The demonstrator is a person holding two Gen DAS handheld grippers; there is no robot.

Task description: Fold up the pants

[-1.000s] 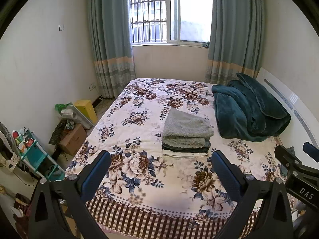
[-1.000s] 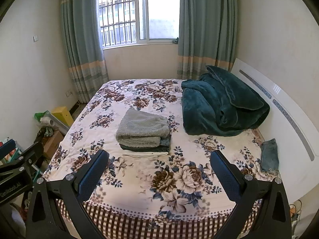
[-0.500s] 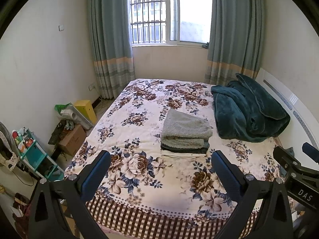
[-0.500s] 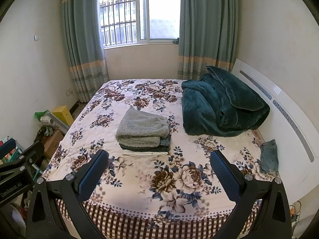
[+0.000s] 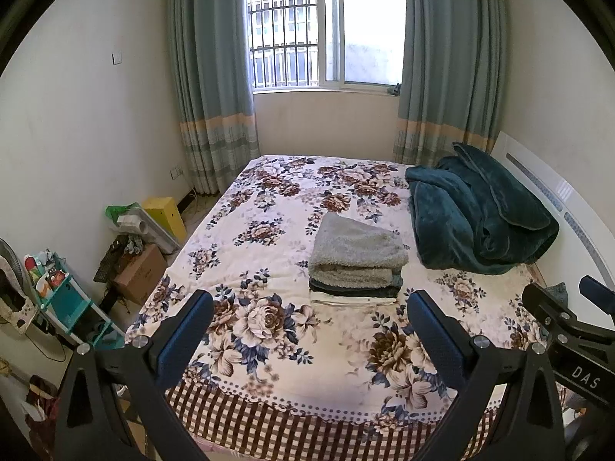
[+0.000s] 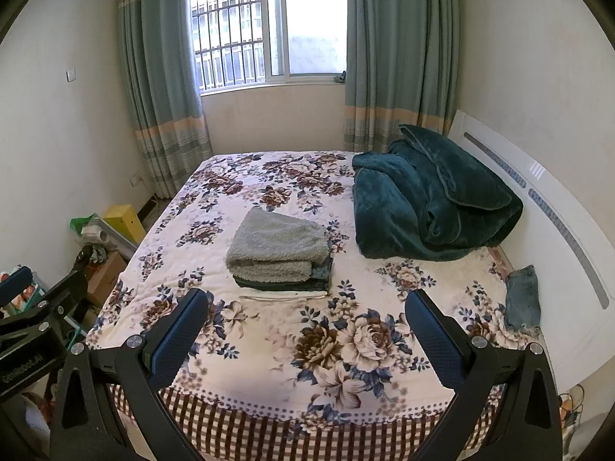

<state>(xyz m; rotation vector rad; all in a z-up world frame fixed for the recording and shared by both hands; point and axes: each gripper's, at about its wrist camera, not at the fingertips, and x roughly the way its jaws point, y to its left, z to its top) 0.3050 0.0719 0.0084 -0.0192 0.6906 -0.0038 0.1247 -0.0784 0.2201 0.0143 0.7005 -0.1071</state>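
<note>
A stack of folded clothes point(image 5: 357, 265) is seen lying near the middle of the bed point(image 5: 269, 345), the fleecy grey piece on top already folded, with darker pieces and a white one beneath it. Whether the grey piece is the pants cannot be told. A small crumpled denim piece point(image 6: 522, 301) is seen at the bed's right edge, against the white headboard point(image 6: 569, 269) and well apart from the stack; it may be pants not yet folded. A heaped teal blanket point(image 6: 430, 207) lies beyond the stack, toward the headboard.

The left hand-held gripper point(image 5: 307, 330) and the right hand-held gripper point(image 6: 305, 330) are both held spread wide, with nothing between the pads, hovering over the foot of the bed and well short of the stack.

The moment is judged to fall between folds. If the denim piece is next, it would have to be reached, pinched and laid flat on bare bedding in front of the stack.
</note>
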